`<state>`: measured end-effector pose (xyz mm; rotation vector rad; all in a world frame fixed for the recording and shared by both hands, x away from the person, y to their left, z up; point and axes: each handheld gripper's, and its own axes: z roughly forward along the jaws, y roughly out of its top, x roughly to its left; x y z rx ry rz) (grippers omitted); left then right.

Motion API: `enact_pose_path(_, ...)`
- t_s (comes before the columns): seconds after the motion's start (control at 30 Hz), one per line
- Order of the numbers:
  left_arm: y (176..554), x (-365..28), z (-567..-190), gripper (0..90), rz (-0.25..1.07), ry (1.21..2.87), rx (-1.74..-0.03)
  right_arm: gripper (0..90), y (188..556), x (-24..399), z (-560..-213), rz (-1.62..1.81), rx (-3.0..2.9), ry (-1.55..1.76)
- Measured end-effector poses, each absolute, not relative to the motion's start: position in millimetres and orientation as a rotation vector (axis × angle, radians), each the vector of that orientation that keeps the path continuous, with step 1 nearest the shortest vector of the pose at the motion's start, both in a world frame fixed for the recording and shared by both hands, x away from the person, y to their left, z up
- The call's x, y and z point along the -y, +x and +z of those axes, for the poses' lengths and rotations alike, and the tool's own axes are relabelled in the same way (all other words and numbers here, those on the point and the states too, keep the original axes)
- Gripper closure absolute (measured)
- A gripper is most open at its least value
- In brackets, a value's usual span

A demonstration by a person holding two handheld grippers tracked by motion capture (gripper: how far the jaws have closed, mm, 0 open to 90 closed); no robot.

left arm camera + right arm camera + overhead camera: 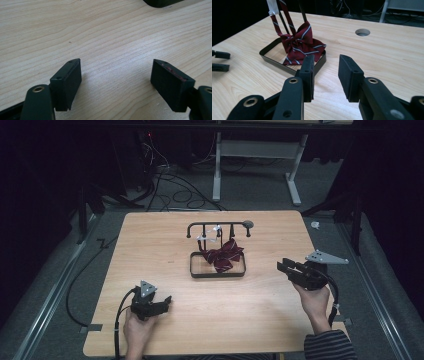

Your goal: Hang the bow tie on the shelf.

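A dark red bow tie (223,255) with thin pale stripes hangs by its strap from a black rack (200,224) and droops into the rack's black tray (192,266) at the table's middle. In the right gripper view the bow tie (299,45) rests on the tray's near rim (272,61), ahead and left of my right gripper (326,72), which is open and holds nothing. My right gripper (282,266) hovers right of the tray. My left gripper (166,302), near the front left, is open wide over bare wood (116,77).
The wooden table (150,245) has a round hole (362,32) behind the rack. A white tag (272,7) hangs on the strap. My left gripper's fingertips (221,55) show far left in the right gripper view. Cables and a table frame (217,170) lie on the floor beyond.
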<state>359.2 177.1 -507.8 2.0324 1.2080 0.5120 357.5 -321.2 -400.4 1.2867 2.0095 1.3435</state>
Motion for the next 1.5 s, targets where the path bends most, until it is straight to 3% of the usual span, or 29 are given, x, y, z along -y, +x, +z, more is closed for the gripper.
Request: enact_pose_path(1.5,359.2,-177.1,-507.7,25.2,0.512,2.033,-1.208,67.3,340.2,325.7,-448.5,1.329,-2.028,1.397)
